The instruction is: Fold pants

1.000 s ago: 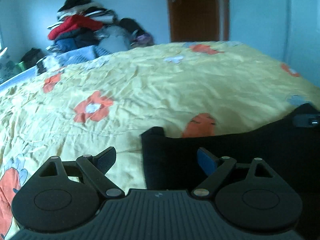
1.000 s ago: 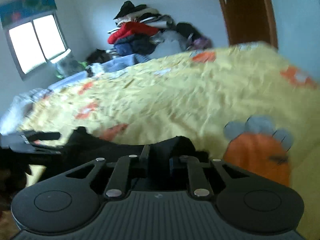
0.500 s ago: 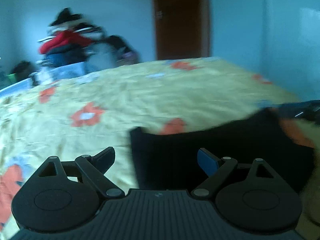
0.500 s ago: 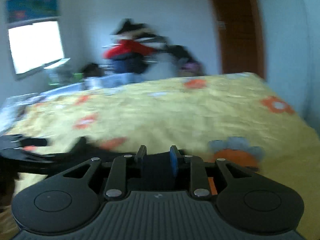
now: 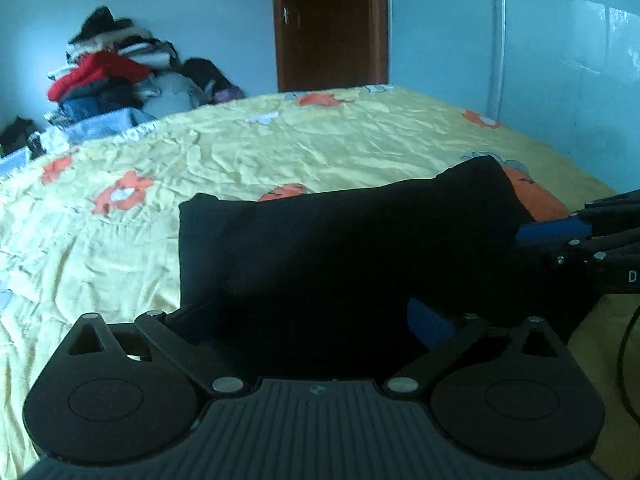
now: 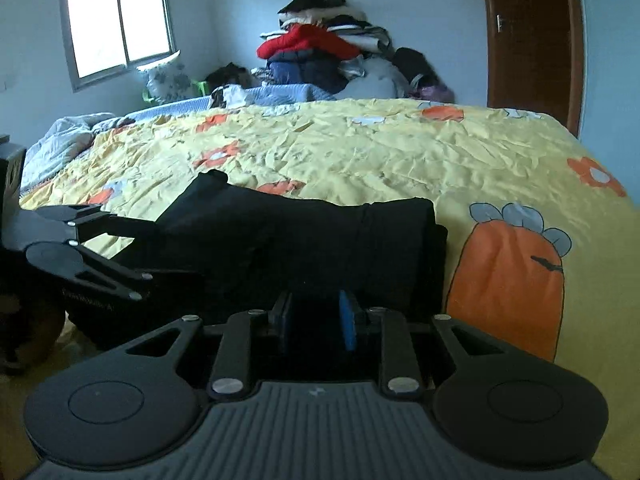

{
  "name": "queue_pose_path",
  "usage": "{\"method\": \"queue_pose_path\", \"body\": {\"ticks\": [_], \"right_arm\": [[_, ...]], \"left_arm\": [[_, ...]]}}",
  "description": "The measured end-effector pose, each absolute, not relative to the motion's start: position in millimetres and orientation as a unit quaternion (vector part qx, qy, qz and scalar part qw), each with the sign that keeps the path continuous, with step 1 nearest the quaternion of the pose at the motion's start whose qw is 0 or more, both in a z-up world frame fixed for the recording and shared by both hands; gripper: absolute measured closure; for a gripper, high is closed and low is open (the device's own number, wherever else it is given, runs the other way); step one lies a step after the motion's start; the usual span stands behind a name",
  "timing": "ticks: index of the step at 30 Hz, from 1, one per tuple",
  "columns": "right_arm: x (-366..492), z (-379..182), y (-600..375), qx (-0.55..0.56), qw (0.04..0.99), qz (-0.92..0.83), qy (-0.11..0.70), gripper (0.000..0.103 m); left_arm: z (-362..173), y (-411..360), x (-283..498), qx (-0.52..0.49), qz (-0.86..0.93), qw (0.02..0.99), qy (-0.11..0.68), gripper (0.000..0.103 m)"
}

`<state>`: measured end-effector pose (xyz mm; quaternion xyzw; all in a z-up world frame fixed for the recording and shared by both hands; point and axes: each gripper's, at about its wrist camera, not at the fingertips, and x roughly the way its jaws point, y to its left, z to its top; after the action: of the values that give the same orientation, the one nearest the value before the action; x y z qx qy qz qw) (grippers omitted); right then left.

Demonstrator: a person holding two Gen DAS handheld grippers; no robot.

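Now pants [image 6: 304, 236] between both tongs, right [image 6: 316, 322] clamped.

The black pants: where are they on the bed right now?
The black pants lie folded at the near edge of the yellow bedspread, left of the orange carrot print, between the left claw and right claw.

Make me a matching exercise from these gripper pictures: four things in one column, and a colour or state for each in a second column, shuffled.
Things:
1. pants
2. bedspread
3. door
4. left hand-held gripper

Descriptions:
A. yellow with orange flowers
B. brown, shut
C. black, lying folded on the bed
D. fingers spread wide, open

Pairs: 1-C, 2-A, 3-B, 4-D
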<state>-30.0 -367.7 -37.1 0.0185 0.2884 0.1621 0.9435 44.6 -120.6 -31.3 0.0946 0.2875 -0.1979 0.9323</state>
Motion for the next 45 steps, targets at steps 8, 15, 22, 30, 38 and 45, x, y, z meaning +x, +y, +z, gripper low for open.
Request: {"method": "queue_pose_path", "body": {"ticks": [8, 15, 22, 30, 38, 45], "right_arm": [[-35.6, -42.4, -366.7, 0.019, 0.951, 0.157, 0.265, 0.078], [-38.1, -44.3, -364.6, 0.016, 0.955, 0.153, 0.254, 0.076], [-37.9, -45.3, -352.4, -0.007, 0.947, 0.190, 0.258, 0.027], [-37.4, -47.0, -349.8, -0.016, 0.948, 0.185, 0.259, 0.021], [-40.0, -44.8, -355.1, -0.002, 0.949, 0.195, 0.249, 0.011], [-25.8, -38.9, -421.7, 0.166, 0.939, 0.147, 0.263, 0.006]], "left_arm": [[-33.5, -121.8, 40.5, 0.092, -0.183, 0.939, 0.278, 0.000], [-35.5, -121.9, 36.6, 0.090, -0.177, 0.942, 0.270, 0.000], [-35.9, -120.8, 35.6, 0.086, -0.178, 0.942, 0.270, 0.000], [-36.2, -120.7, 34.2, 0.087, -0.177, 0.943, 0.267, 0.000], [-20.3, -102.8, 22.8, 0.091, -0.192, 0.945, 0.247, 0.000], [-11.5, -39.8, 68.7, -0.043, -0.214, 0.922, 0.321, 0.001]]}}
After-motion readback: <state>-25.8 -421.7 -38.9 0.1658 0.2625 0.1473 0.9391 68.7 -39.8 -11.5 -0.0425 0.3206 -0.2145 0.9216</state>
